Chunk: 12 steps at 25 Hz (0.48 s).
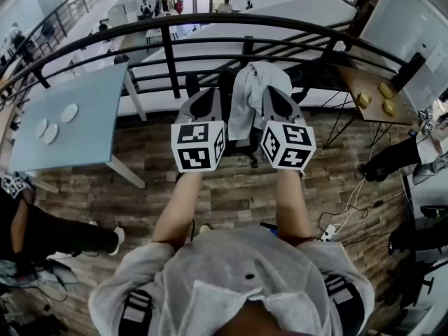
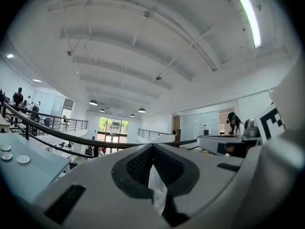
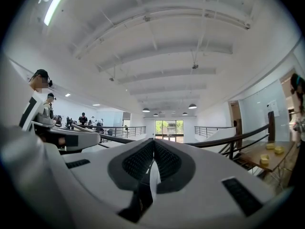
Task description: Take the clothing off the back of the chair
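Railing (image 1: 210,25) curves just behind the chair (image 1: 246,145), closing off that side, with a drop to a lower level beyond it. Left of the chair stands a grey-blue table (image 1: 91,89) bearing three white plates (image 1: 52,124), its near corner and legs coming close; right of the chair is a wooden table (image 1: 360,82) on thin legs. Bare plank floor (image 1: 231,194) in front of the chair leaves room to pull back, though white cables (image 1: 350,208) trail on it to the right, and another person's legs (image 1: 70,235) stretch in from the left. White clothing (image 1: 250,93) hangs bunched directly over the chair back, held up between the two tools; whether its lower end touches the chair cannot be told. On the near left of the chair, the left gripper (image 1: 203,98) has its jaws pressed together on a fold of the clothing, and its own view shows the white fabric squeezed between the ribbed pads. On the near right of the chair, the right gripper (image 1: 278,95) is likewise clamped tight, with a thin strip of the same fabric pinched between its pads.
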### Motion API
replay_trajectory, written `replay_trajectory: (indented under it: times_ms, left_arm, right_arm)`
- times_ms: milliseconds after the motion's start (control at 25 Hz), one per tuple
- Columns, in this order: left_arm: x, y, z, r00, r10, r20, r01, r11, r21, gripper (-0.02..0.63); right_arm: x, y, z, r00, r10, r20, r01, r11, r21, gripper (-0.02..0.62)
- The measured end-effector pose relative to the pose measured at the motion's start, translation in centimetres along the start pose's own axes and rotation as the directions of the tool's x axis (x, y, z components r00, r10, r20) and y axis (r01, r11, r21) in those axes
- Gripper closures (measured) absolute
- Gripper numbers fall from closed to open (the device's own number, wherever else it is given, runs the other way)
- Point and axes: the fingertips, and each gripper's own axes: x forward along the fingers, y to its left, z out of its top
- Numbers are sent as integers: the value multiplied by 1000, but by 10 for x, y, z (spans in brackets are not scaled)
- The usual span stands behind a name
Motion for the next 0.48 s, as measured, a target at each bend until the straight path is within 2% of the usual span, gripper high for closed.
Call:
replay_trajectory:
  times_ms: [240,480]
  left_arm:
    - [-3,43,2,1000,-21,-16,21,1000,-22,595]
    - [21,47,-12,999,-39,-22,39,999,-28,594]
  right_arm:
    - [18,24,5,999,-52,-9,52,999,-3,579]
    - [37,21,-12,998,-55,-29,54,998,-35,578]
